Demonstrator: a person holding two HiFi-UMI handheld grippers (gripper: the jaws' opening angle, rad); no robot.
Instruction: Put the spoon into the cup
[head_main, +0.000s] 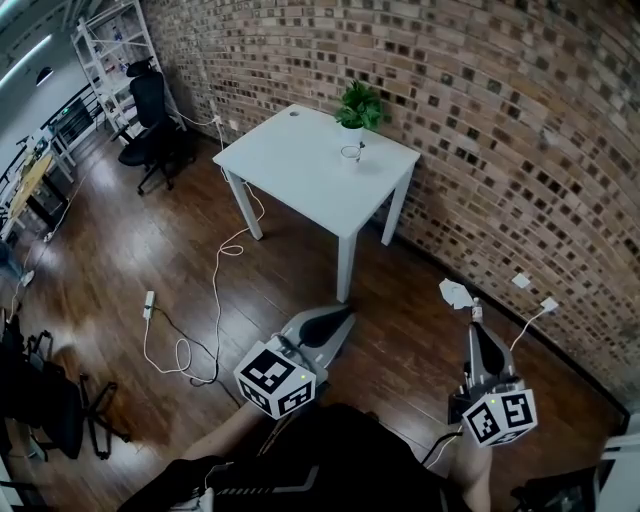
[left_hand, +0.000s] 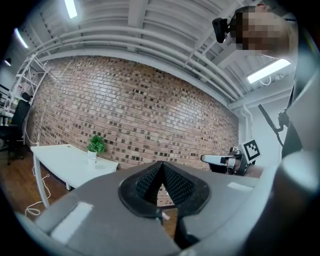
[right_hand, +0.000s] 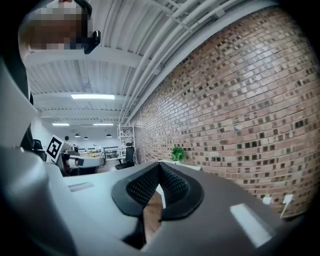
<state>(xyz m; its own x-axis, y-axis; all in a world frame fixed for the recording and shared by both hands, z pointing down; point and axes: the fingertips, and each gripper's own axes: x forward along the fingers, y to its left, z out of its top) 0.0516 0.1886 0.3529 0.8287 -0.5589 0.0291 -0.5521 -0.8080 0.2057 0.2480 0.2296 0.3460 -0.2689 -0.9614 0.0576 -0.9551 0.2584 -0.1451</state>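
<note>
A clear cup (head_main: 350, 153) stands on the far side of a white table (head_main: 300, 165), beside a small potted plant (head_main: 360, 105). A thin dark item rises at the cup's right rim; it is too small to tell whether it is the spoon. My left gripper (head_main: 343, 314) is held low over the wooden floor, well short of the table, jaws shut and empty. My right gripper (head_main: 477, 316) is to its right, also shut with nothing in it. The left gripper view shows shut jaws (left_hand: 161, 166), the table (left_hand: 60, 159) and the cup (left_hand: 92, 159) far left. The right gripper view shows shut jaws (right_hand: 159, 170).
A brick wall (head_main: 500, 120) runs behind the table and along the right. White cables (head_main: 215, 300) and a power strip (head_main: 148, 303) lie on the floor left of me. An office chair (head_main: 150, 120) and shelving (head_main: 115, 40) stand far left. A white scrap (head_main: 455, 293) lies by the right gripper.
</note>
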